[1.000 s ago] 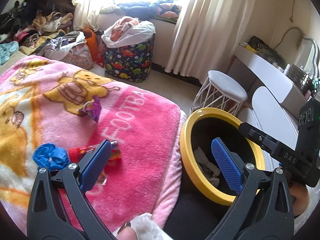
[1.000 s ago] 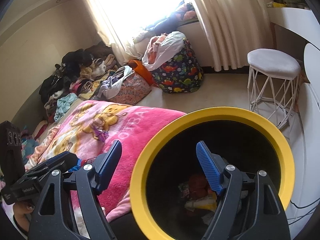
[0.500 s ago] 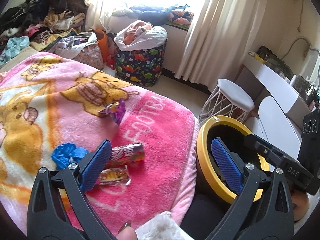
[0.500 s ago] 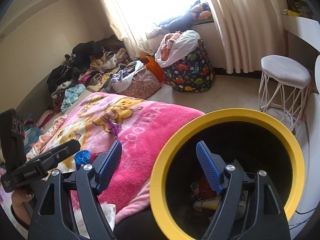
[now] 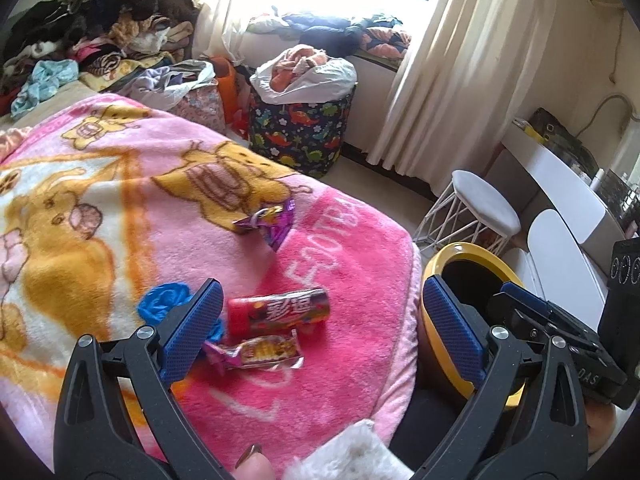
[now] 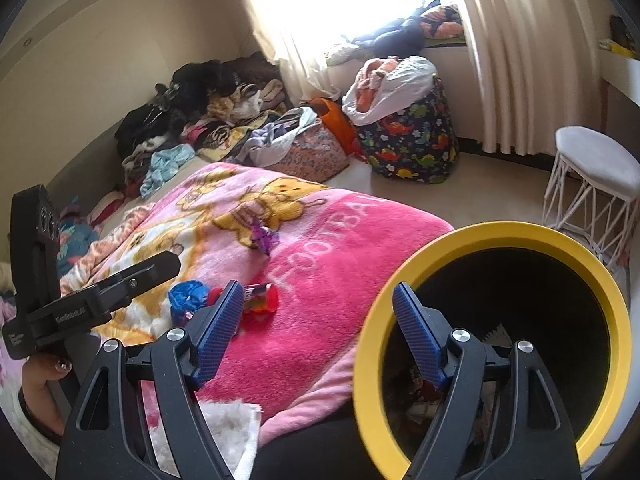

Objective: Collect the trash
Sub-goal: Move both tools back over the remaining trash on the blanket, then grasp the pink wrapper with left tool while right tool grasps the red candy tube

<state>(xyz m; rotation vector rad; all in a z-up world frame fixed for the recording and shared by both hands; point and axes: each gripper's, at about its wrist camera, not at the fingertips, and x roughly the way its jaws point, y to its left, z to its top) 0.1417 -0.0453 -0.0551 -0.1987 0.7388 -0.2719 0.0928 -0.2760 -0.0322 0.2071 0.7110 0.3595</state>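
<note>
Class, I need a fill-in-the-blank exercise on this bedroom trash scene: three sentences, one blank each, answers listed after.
1. The bin beside the bed has a ____ rim.
2. The crumpled glove on the blanket is ____.
3. Both the left gripper and right gripper hold ____.

Answers: yellow; blue; nothing

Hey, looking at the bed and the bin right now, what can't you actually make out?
- Blue crumpled wrapper: left wrist view, its right part hidden behind the left gripper, whose jaws stand open.
- Bin contents: right wrist view, dark interior, partly behind the open right gripper; only scraps show.
- Purple wrapper: both views, too small to read.
- Bin base: left wrist view, hidden behind the blanket edge.
</note>
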